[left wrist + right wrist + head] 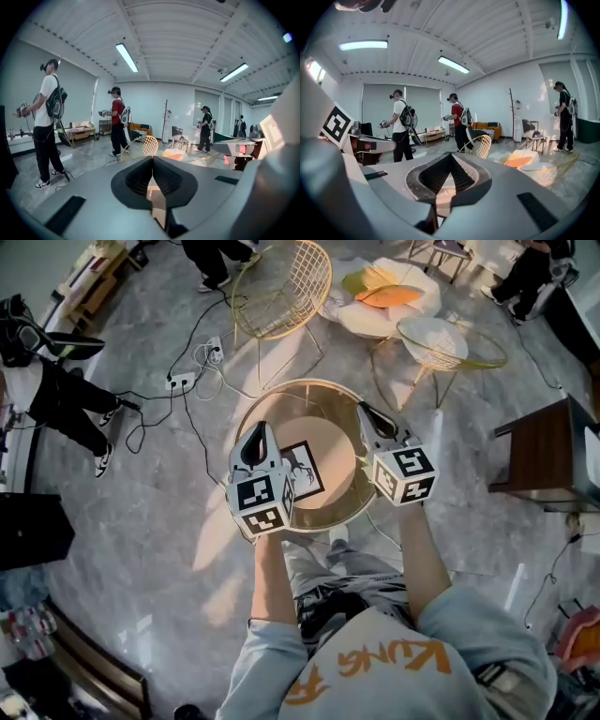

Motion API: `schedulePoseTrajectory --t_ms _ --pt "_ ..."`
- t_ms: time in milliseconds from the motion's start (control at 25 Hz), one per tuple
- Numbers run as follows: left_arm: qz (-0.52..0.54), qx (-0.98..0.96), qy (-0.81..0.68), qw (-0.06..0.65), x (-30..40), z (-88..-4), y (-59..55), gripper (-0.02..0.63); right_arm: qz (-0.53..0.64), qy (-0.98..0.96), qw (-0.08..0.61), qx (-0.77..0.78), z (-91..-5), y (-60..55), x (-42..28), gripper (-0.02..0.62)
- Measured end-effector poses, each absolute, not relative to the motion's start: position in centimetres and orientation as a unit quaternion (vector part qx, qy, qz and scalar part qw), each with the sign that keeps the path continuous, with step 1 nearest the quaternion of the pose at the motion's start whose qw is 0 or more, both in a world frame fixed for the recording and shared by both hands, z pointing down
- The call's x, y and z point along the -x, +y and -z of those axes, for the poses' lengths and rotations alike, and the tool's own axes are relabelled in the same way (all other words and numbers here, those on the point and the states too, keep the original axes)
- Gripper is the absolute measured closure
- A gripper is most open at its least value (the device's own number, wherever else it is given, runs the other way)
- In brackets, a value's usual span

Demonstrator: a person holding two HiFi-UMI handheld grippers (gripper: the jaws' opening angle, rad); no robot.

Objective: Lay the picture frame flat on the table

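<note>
We see the frame [306, 469] flat on the counter [339, 457], long axis near-far. The left gripper [262, 427] and right gripper [364, 409] are pressed together, empty.

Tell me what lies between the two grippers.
In the head view, the picture frame on the round table, close by the left gripper; bare tabletop from there to the right gripper.

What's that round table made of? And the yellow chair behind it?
Round table: shiny golden rim, probably metal; the tan top looks like wood, though it might be glass. Yellow chair: thin wire mesh you can see through, likely painted metal.
</note>
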State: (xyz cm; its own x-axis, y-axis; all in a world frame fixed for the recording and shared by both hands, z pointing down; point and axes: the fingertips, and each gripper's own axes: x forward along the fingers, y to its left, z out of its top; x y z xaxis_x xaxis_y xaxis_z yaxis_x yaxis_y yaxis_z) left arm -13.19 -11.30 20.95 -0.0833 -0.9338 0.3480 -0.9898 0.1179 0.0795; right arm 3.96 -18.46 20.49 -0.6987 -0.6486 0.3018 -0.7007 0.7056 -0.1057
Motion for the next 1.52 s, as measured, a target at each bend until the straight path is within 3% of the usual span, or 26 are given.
schedulePoseTrajectory --t_ms 240,720,1520 --pt "-0.015 -0.628 -0.771 0.107 14.4 -11.0 -9.9 0.584 -0.093 -0.924 0.044 -0.368 -10.4 -19.5 -5.5 0.597" --pt "-0.057 -0.638 -0.767 0.021 9.3 -6.3 -9.6 0.584 -0.031 -0.943 0.008 -0.332 -3.9 -19.5 -4.8 0.597" --pt "-0.019 -0.664 -0.747 0.026 7.6 -7.3 -13.8 0.584 -0.012 -0.944 0.032 -0.329 -6.5 -22.7 -5.6 0.597"
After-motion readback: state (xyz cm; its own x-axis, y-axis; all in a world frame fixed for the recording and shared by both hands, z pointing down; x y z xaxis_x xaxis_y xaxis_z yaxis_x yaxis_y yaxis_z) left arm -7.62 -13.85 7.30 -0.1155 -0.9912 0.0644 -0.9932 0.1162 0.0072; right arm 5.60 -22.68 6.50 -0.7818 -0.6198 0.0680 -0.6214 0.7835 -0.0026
